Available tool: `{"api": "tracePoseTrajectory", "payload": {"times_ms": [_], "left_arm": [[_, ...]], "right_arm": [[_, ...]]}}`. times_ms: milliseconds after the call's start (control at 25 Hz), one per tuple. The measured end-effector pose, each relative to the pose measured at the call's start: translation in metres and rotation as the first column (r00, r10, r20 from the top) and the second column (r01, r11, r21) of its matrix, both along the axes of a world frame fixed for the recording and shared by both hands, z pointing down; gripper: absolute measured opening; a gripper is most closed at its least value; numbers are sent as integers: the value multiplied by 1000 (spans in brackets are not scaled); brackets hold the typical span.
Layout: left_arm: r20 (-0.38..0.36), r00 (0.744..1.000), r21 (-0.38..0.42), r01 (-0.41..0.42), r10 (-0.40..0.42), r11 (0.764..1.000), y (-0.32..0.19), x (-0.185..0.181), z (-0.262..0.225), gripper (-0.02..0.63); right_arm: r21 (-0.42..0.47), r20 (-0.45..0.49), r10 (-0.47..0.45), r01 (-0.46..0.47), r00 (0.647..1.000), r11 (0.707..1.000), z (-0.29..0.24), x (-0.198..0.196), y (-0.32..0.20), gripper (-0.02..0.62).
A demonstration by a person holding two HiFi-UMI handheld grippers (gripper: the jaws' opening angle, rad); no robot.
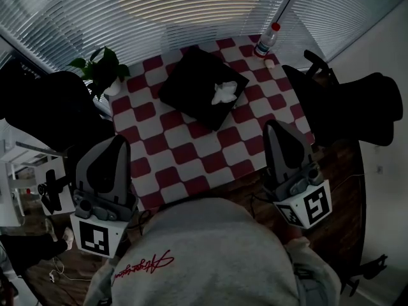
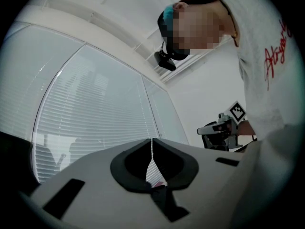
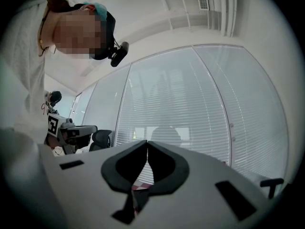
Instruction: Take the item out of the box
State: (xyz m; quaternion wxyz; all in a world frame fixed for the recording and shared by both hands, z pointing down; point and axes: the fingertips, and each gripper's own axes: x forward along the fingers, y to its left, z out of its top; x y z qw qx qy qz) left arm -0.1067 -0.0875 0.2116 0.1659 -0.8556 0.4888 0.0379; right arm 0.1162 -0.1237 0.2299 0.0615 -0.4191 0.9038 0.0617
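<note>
A grey sweatshirt [image 1: 210, 254] with red script on the chest fills the bottom of the head view, right under the camera. Beyond it, window blinds [image 1: 191, 11] run across the top of the view.

Below the blinds stands a table [image 1: 191, 164] covered in a red and white checked cloth. A black office chair [image 1: 347, 107] sits at its right side, and another dark chair [image 1: 44, 104] at its left.

A black box [image 1: 191, 91] rests on the far half of the table, turned at an angle. The item, something white and crumpled [image 1: 224, 92], lies inside the box near its right edge. Nothing touches it.

The left gripper [image 1: 116, 146] and the right gripper [image 1: 275, 129] hang over the near edge of the table, well apart from the box. Each points toward the far side. In each gripper view the jaw tips meet, clenched together with nothing between them.

A leafy green plant [image 1: 102, 69] stands at the far left corner. A clear bottle [image 1: 268, 40] with a red cap stands upright at the far edge, with a small white object [image 1: 270, 63] just beside it.
</note>
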Motion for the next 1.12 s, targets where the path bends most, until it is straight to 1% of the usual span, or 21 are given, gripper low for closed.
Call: {"api": "tracePoseTrajectory", "payload": {"times_ms": [440,480,600,720,880,1120], "left_arm": [[5,999,-9,39,-39,999,0,-10,3,20],[7,999,-11,43,-43,999,0,-11,4,20],[12,999,-17,53,-53,998,2,-13,4,20],[18,998,-17,66,-65,998,3,-16,2,20],[19,995,-7,93,-93,996,6,-24,-1,20],[22,991,-19,132,-132,991,12,-34,3,20]], "right_arm": [[-18,-41,-47,46,998,999,13,-10,-17,15],[-21,-43,-53,52,998,998,14,-11,-19,19],[-34,-50,-69,67,996,997,19,-12,-26,82],[-37,-73,-84,82,994,996,23,-15,-35,102],[-45,-109,-114,109,988,993,32,-20,-47,118],[-75,-144,-146,136,979,988,48,-29,-62,129]]}}
